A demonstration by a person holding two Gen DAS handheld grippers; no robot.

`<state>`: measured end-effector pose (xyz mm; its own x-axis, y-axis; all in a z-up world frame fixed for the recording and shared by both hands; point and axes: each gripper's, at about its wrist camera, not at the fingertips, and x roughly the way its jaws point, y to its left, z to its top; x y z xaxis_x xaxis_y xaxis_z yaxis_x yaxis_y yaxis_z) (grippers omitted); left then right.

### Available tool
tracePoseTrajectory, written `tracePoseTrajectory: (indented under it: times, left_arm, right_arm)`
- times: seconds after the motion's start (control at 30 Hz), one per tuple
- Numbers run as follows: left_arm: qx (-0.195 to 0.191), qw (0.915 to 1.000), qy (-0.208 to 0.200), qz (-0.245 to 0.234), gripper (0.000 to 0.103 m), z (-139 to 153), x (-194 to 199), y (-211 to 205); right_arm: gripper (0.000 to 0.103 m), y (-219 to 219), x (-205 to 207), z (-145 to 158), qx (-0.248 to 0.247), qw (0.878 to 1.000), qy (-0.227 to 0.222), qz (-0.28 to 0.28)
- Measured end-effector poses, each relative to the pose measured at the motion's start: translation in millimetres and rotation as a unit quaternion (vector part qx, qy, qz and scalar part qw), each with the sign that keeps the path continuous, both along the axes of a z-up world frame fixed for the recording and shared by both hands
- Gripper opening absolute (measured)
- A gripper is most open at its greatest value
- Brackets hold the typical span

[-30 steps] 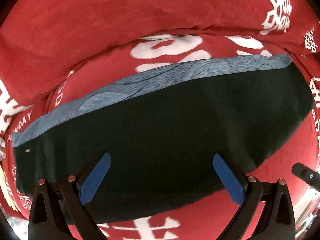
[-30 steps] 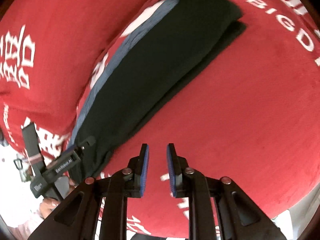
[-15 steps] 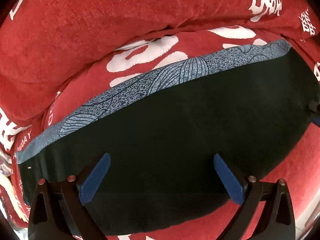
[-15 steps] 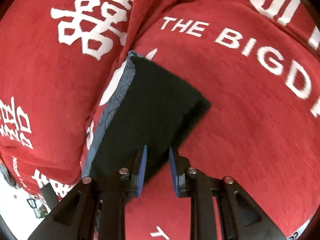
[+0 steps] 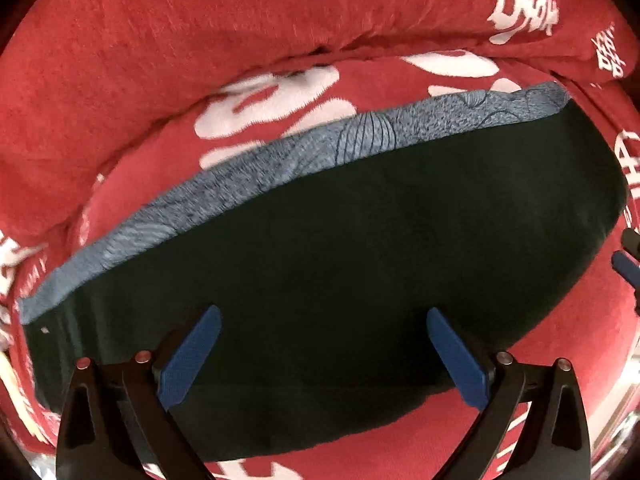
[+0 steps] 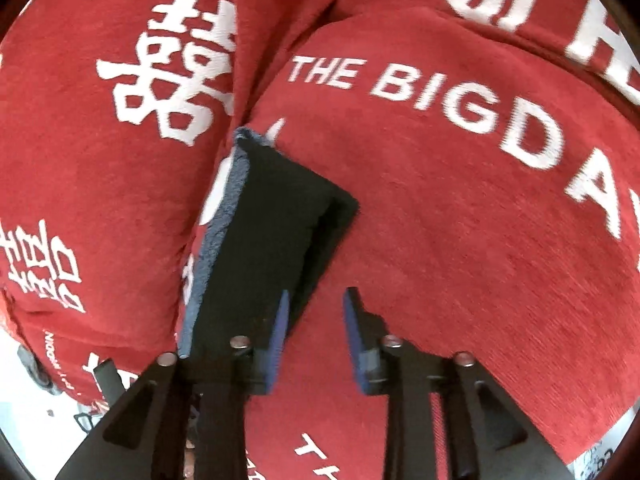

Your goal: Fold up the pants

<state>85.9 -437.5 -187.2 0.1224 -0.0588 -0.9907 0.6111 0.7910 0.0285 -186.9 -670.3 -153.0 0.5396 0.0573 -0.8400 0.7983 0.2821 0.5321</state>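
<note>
Dark pants (image 5: 340, 260) lie folded in a long strip on the red seat, with a blue-grey patterned band (image 5: 280, 160) along the far edge. My left gripper (image 5: 323, 314) hangs open and wide right above the dark cloth, nothing between its pads. In the right wrist view the pants (image 6: 280, 220) run away from me, two layers showing at the far end. My right gripper (image 6: 316, 294) sits at their near right edge, jaws opening. That edge lies by the left pad (image 6: 280, 320), unpinched. The right gripper (image 5: 626, 264) also peeks in at the left view's right edge.
The seat is a red plush cover (image 6: 460, 220) with white lettering and characters. A red back cushion (image 5: 200, 40) rises behind the pants. A pale floor (image 6: 24, 392) shows past the seat's edge at lower left.
The right gripper has travelled along the pants toward one end, rolled, and its jaws have widened. The left gripper has shifted slightly over the cloth and stayed open.
</note>
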Motion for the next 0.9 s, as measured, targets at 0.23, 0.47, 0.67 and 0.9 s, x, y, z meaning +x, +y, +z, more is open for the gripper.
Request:
tracePoseTrajectory:
  times: [0.23,0.47,0.67,0.9]
  left_arm:
    - [-0.026,0.9979,0.011,0.058,0.103,-11,4,7]
    - [-0.031,0.9982,0.018,0.048,0.103,-12,8,9]
    - [-0.041,0.9982,-0.011,0.042,0.096,8,20,4]
    - [-0.052,0.9986,0.0,0.004,0.099,-12,5,-10]
  right_arm:
    - [0.035,-3,24,-29,0.035,0.999,-0.036,0.019]
    - [0.026,-23,46,-47,0.049,0.994,-0.093,-0.023]
    - [0.014,-11,64,-7,0.015,0.995,-0.102,0.007]
    - [0.014,31,96,43,-0.053,0.987,-0.105,0.107]
